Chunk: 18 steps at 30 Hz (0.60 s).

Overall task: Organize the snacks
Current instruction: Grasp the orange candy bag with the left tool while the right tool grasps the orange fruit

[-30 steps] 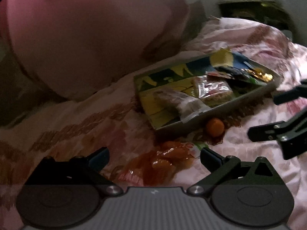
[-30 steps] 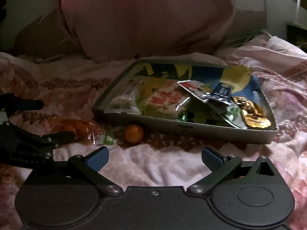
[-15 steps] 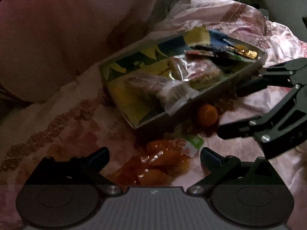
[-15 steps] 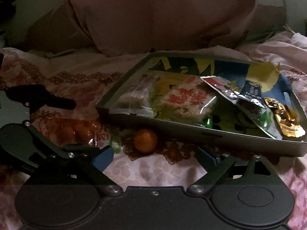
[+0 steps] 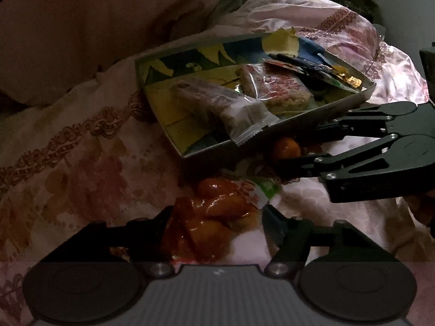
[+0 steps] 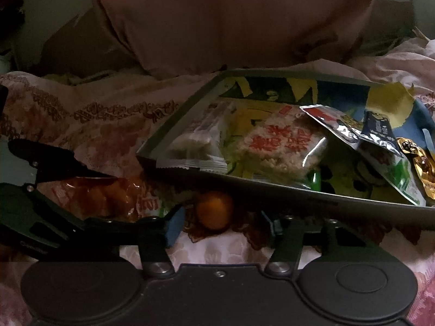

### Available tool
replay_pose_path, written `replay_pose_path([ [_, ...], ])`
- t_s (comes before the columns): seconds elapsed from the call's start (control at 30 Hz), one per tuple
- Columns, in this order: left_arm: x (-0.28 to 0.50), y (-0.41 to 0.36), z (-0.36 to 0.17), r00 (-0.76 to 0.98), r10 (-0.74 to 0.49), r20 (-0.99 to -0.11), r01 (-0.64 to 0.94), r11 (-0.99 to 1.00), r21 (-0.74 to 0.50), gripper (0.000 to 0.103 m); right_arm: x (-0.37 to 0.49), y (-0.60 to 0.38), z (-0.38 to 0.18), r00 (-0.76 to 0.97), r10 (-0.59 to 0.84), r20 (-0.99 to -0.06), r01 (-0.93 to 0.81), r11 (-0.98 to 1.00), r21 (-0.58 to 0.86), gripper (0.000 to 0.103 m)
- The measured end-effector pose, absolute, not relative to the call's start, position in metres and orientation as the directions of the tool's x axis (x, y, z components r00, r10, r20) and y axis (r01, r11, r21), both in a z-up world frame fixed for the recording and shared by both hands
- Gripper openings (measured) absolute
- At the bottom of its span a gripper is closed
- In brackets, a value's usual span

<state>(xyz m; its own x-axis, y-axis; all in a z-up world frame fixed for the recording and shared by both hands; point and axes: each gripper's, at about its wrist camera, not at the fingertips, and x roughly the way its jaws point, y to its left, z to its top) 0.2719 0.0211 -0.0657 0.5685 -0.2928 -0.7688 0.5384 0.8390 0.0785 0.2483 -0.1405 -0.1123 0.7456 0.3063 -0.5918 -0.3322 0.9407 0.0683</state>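
An orange snack packet (image 5: 209,225) lies on the floral bedsheet, filling the gap of my left gripper (image 5: 216,217). Its jaws are closing and the pads touch the packet on both sides. The right wrist view shows the same packet (image 6: 95,195) between the left gripper's (image 6: 130,198) fingers. A small orange ball (image 6: 214,210) sits against the front wall of the grey tray (image 6: 326,203). My right gripper (image 6: 221,224) straddles it with jaws closing and a gap still on each side. In the left wrist view the right gripper (image 5: 296,146) reaches in around the ball (image 5: 285,148).
The tray (image 5: 299,114) holds several packets: a clear-wrapped bar (image 5: 217,103), a rice cracker (image 6: 274,146), and foil sachets (image 6: 375,135). A large pink pillow (image 6: 217,13) rises behind the tray. Rumpled floral bedding (image 5: 81,149) lies all around.
Both grippers have come forward and down and narrowed. The left one now has the orange packet between its fingers. The right one has closed in around the orange ball.
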Motion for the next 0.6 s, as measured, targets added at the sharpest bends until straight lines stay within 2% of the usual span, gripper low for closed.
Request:
replay_pose_path([
  [0.1,0.269,0.017,-0.064,0.572,-0.27,-0.774,0.52,0.849,0.089,0.07,0.25,-0.136,-0.114,0.748,0.295,-0.594,-0.343,0.939,0.036,0.052],
  [0.17,0.269,0.016,-0.063,0.574,-0.254,-0.778,0.5,0.862,0.087,0.07,0.25,-0.133,-0.115,0.75,0.288,-0.596,-0.349,0.937,0.013,0.039],
  [0.23,0.268,0.015,-0.062,0.577,-0.242,-0.78,0.48,0.873,0.084,0.069,0.249,-0.132,-0.114,0.745,0.293,-0.599,-0.362,0.932,0.005,0.035],
  [0.53,0.261,0.014,-0.059,0.603,-0.202,-0.772,0.426,0.899,0.098,0.067,0.238,-0.134,-0.107,0.75,0.308,-0.585,-0.369,0.929,0.017,0.035],
  [0.6,0.261,0.017,-0.057,0.593,-0.207,-0.778,0.405,0.912,0.066,0.064,0.235,-0.136,-0.104,0.756,0.307,-0.578,-0.363,0.932,0.02,0.035],
])
